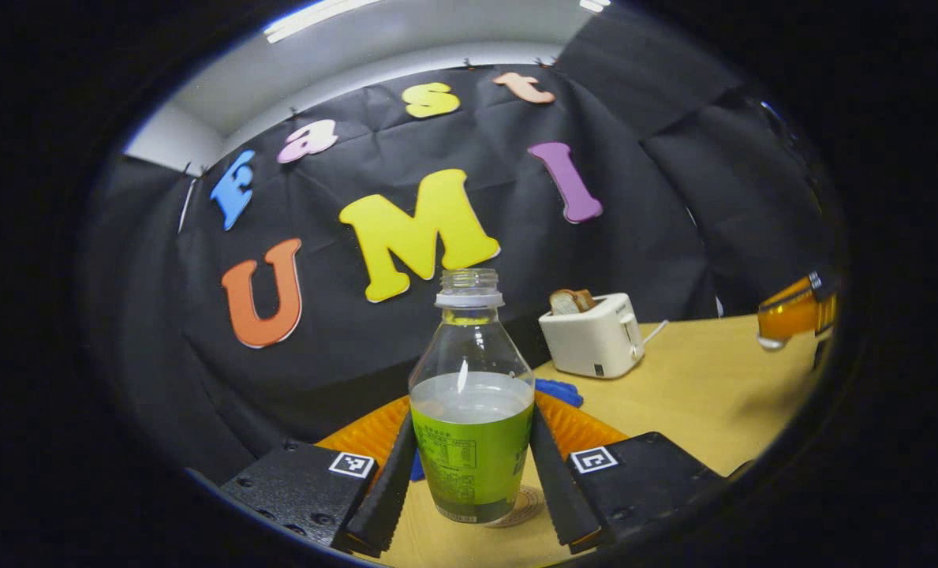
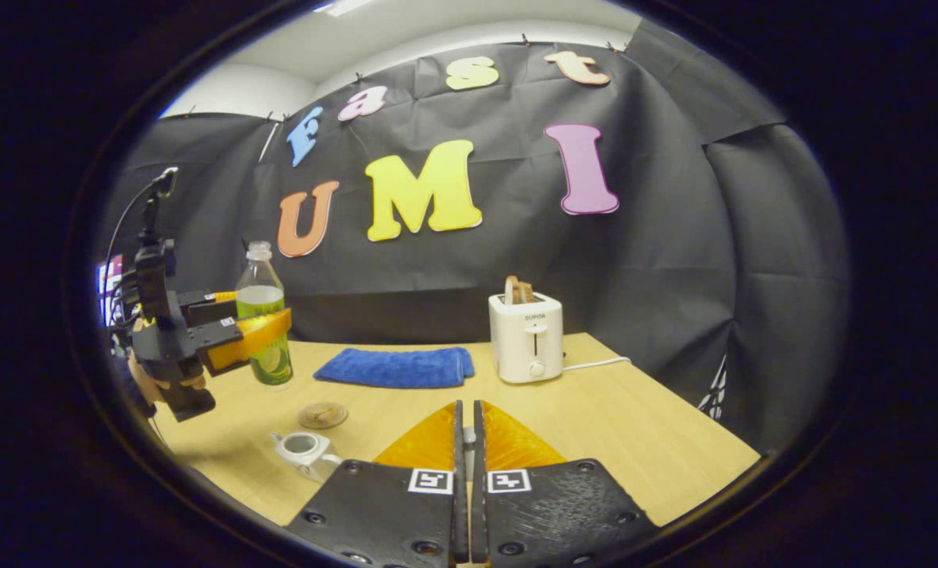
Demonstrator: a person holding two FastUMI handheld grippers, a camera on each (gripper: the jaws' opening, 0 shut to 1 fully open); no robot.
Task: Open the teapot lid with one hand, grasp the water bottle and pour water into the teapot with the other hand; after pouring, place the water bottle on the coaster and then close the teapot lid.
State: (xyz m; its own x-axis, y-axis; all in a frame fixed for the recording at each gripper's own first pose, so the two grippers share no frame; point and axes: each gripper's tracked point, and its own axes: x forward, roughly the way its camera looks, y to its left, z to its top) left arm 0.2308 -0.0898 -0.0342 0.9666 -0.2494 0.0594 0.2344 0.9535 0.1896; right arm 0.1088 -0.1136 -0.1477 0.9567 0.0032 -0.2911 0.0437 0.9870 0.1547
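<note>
**A:** Your left gripper [image 1: 469,481] has the water bottle [image 1: 472,410] square between its jaws, one finger flat against each side of the green label. You're pinching it.

**B:** And how's the bottle sitting?

**A:** Upright. Long axis vertical, open neck pointing straight up, no cap on it, water up to about the top of the label. From the right gripper view you can see that bottle [image 2: 263,315] off to the left, lifted a little off the tabletop [image 2: 634,426], with a hand wrapped under the left gripper [image 2: 259,331].

**B:** The coaster?

**A:** The round coaster [image 2: 323,414] lies flat on the wood, just in front of and below the bottle. In the left gripper view its edge [image 1: 520,509] peeks out right behind the bottle's base.

**B:** Teapot?

**A:** The small white teapot [image 2: 304,451] is near the front edge, its top showing open, close to the coaster. Your right gripper [image 2: 465,442] has its jaws pressed nearly together; I can't tell whether the small pale thing in the slit is held.

**B:** Around you?

**A:** Pale wooden tabletop, a folded blue cloth [image 2: 396,368] at the back, a white toaster [image 2: 526,338] with bread in it beside that, black cloth walls behind.
</note>
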